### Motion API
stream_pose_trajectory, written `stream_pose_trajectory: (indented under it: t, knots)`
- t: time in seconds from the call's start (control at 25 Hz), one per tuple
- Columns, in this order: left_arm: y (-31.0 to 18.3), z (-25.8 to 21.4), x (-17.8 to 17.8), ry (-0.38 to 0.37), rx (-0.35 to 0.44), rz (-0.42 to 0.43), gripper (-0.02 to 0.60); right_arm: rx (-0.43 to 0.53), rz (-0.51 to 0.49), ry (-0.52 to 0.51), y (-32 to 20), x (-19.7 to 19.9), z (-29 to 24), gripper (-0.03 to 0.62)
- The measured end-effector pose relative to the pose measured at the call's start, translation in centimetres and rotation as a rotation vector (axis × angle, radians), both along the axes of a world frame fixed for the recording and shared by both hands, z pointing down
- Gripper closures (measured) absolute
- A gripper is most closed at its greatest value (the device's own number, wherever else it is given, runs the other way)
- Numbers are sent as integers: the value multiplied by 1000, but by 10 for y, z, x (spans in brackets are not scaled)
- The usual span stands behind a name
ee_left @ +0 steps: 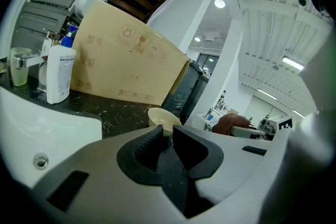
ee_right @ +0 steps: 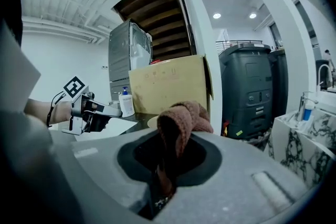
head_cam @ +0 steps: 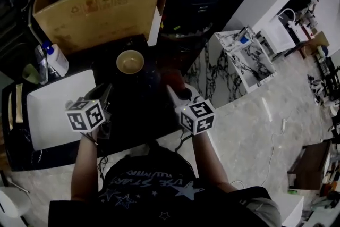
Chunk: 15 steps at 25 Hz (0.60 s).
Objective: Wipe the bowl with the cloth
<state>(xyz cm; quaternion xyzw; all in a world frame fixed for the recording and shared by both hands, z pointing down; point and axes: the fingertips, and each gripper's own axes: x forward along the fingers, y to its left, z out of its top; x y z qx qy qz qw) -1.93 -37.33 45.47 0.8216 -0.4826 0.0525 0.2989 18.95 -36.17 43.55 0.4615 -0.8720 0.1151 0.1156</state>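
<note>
The bowl (head_cam: 130,61) sits upper centre on the counter (head_cam: 143,114), ahead of both grippers. The left gripper (ee_left: 169,132), narrowly parted and empty, looks nearer. The right gripper (head_cam: 178,93) clamps the cloth (ee_right: 181,115).

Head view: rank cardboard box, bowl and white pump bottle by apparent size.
1. cardboard box, by far the largest.
2-3. bowl and white pump bottle: they look about alike, so no ranking between them.
</note>
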Motion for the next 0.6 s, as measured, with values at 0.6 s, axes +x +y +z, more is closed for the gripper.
stream_pose_trajectory:
  t: [0.6]
  knots:
    - [-86, 22, 6, 66, -136, -152, 436, -30, -141, -31, -87, 8, 16, 545]
